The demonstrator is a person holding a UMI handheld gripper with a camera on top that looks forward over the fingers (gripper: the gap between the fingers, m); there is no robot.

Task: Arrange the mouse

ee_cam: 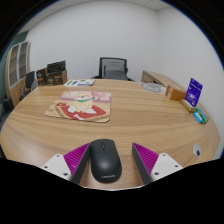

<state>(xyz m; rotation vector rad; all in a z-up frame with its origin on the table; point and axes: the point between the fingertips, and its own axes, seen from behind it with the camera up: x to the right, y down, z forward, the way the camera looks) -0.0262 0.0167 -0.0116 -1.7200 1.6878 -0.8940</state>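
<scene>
Black rounded computer mouse (104,162) sits between the magenta pads (76,156) of the hand-held gripper (108,160), whose spread fingers leave gaps either side. Beyond it, on the round wooden table (140,120), lies a patterned mat (78,107); a purple box (194,92) stands well apart.

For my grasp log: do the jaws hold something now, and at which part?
Nothing is held. The black oval computer mouse rests on the wooden table between the open gripper jaws, a gap at each side.
</scene>
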